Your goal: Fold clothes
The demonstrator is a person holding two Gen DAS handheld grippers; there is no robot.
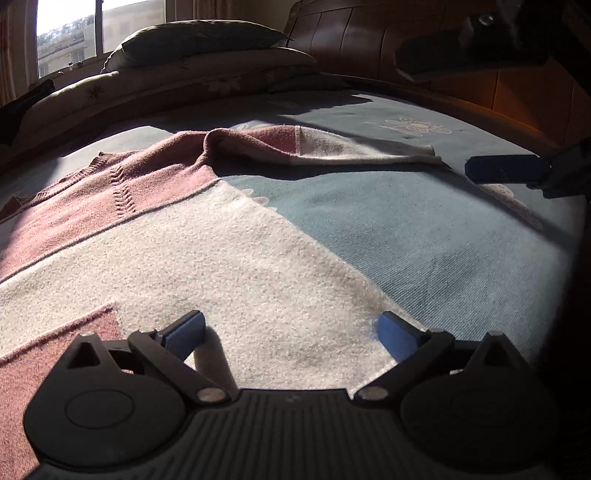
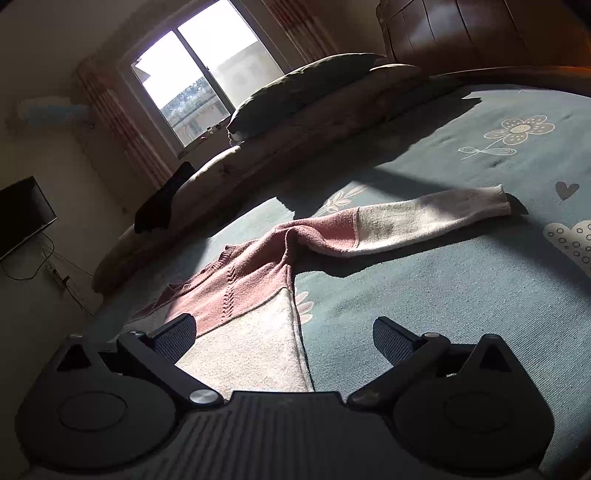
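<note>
Both claws stand open and hold nothing. Left gripper (image 1: 291, 330) hangs low over the white lower part of the sweater (image 1: 207, 236), its blue pads spread wide, the right-hand pad just at the sweater's side edge where the knit meets the bedspread (image 1: 424, 236). Right gripper (image 2: 284, 338) hovers above the same side edge of the sweater (image 2: 255, 280), one finger over the white knit, the other over the bedspread (image 2: 443, 277); in the left wrist view its two fingers (image 1: 506, 169) show at the bed's right edge, spread apart.

The sweater lies flat on the blue flowered bedspread, pink across the chest and shoulders, white below. One sleeve (image 2: 399, 221) stretches straight out sideways toward the bed's right edge, pink near the shoulder and white to the cuff, with a raised fold at the shoulder. Pillows (image 2: 306, 85) and a rolled quilt (image 2: 295, 147) lie along the far edge, by the headboard (image 2: 461, 33) and window (image 2: 199, 77).
</note>
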